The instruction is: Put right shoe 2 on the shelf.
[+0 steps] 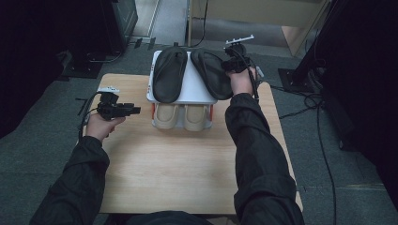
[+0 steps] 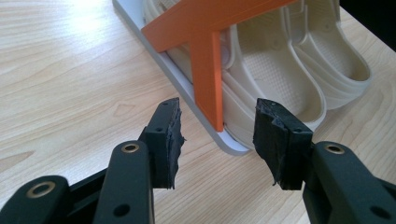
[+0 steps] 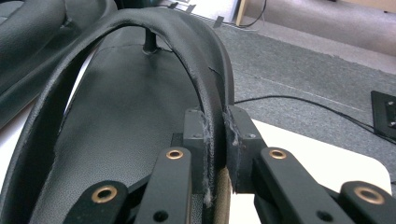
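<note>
A white two-tier rack [image 1: 192, 91] stands at the table's far edge. Two black flip-flops lie on its top shelf, the left one [image 1: 169, 72] and the right one [image 1: 212, 75]. A beige pair of slippers [image 1: 183, 116] sits on the lower shelf. My right gripper [image 1: 230, 63] is shut on the right flip-flop's strap [image 3: 187, 37], pinched between its jaws [image 3: 215, 126] above the sole [image 3: 126, 107]. My left gripper [image 1: 136, 110] hovers open left of the rack; in its own view the jaws [image 2: 217, 126] face an orange support [image 2: 205, 70] and the beige slippers [image 2: 275, 70].
The wooden table [image 1: 187, 168] has bare room in front of the rack. Its far right corner [image 3: 327, 163] lies just beyond the flip-flop. Cables [image 1: 324, 140] run over the grey carpet at the right. Dark equipment [image 1: 84, 37] stands at the back left.
</note>
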`<state>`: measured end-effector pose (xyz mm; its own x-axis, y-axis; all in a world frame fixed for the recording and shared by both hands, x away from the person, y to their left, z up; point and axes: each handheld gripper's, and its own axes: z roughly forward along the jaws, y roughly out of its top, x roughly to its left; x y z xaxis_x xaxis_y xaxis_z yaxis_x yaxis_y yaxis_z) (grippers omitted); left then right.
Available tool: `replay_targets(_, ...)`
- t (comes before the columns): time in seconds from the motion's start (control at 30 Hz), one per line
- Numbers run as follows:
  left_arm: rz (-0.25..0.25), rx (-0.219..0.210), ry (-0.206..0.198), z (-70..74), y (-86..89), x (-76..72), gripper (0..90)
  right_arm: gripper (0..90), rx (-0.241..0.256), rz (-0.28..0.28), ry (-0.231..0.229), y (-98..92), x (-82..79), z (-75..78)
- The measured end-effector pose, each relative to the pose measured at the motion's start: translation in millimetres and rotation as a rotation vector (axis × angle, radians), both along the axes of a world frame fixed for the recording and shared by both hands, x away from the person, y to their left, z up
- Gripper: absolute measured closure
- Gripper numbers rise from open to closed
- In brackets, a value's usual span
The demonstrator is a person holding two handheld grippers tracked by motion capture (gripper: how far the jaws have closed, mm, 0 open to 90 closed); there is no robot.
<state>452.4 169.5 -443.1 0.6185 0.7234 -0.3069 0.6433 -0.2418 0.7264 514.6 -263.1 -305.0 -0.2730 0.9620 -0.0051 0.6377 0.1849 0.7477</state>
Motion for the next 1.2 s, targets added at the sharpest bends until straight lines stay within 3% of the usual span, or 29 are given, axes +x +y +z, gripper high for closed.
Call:
replay_targets(0.3,-0.003,0.0,0.0,0.4,0.3,0.1,51.5,75.1,-0.018,0.01,0.006,18.2,4.5,-6.6)
replay_targets(0.43,-0.003,0.003,-0.002,0.2,0.0,0.2,51.5,69.3,0.038,0.046,-0.011,12.4,0.7,-0.7)
replay_targets(0.57,-0.004,0.005,-0.002,0.4,0.3,0.3,51.5,69.8,0.021,0.104,-0.074,7.4,-9.5,8.0)
replay_targets(0.7,-0.003,0.004,0.0,0.8,0.4,0.0,51.5,75.0,0.034,0.118,-0.084,-2.8,-17.1,12.7)
replay_targets(0.9,0.002,-0.012,0.0,0.8,1.4,0.2,51.5,77.9,0.046,0.108,-0.065,-24.5,-21.9,3.5)
replay_targets(1.0,0.004,-0.018,-0.001,1.8,3.1,0.1,51.5,77.6,0.059,0.12,-0.087,-30.7,-24.3,-2.9)
replay_targets(1.1,0.009,-0.021,-0.003,2.2,4.5,0.2,51.6,77.8,0.026,0.113,-0.081,-35.3,-25.5,-11.5)
replay_targets(1.2,0.011,-0.022,-0.001,2.1,5.0,0.2,51.6,77.4,0.03,0.111,-0.062,-38.1,-25.1,-21.0)
